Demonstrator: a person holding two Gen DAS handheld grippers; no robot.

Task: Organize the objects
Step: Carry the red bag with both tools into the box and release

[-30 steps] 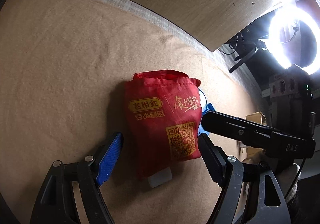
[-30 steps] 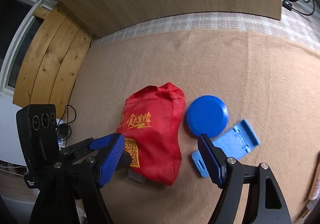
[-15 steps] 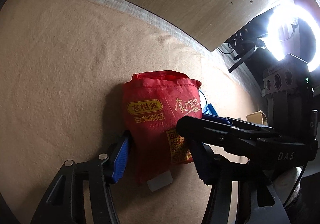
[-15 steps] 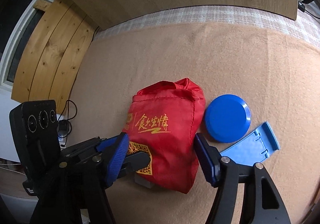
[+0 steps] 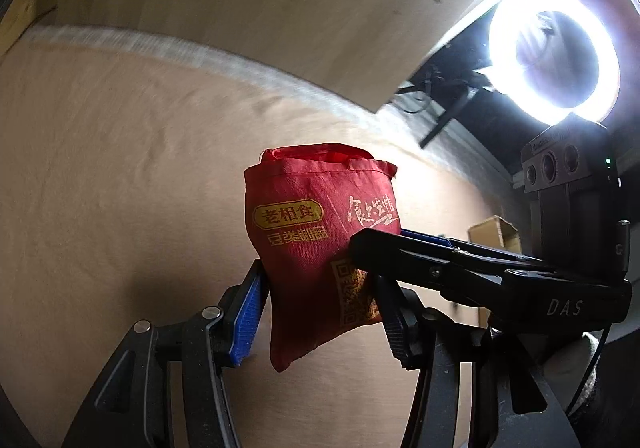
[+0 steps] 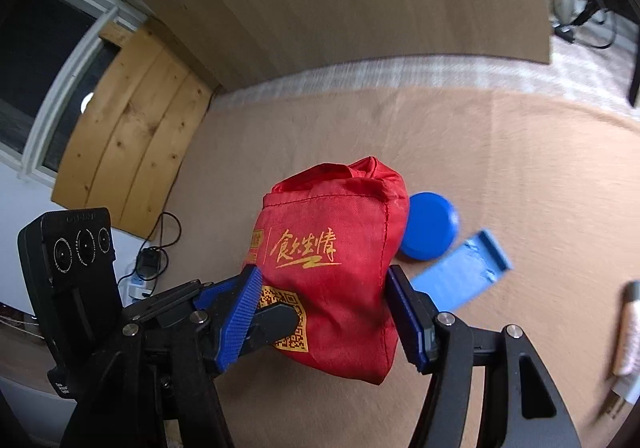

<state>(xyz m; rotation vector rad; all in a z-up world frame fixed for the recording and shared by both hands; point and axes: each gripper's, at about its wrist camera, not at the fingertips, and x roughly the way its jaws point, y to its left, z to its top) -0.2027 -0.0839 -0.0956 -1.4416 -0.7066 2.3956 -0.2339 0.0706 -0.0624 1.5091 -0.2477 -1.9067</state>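
Both grippers are clamping one red drawstring pouch (image 6: 340, 272) with gold lettering, holding it above the tan blanket (image 6: 500, 151). The left gripper (image 5: 320, 312) is pinching its lower half, jaws closing. The right gripper (image 6: 324, 312) is gripping its sides, pads pressing the cloth. A blue round lid (image 6: 430, 226) and a blue flat holder (image 6: 460, 276) are lying beside it on the blanket

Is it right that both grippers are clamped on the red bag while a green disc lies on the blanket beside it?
Not quite: the disc is blue, not green, as the right wrist view shows. Both the left gripper and right gripper do clamp the red bag.
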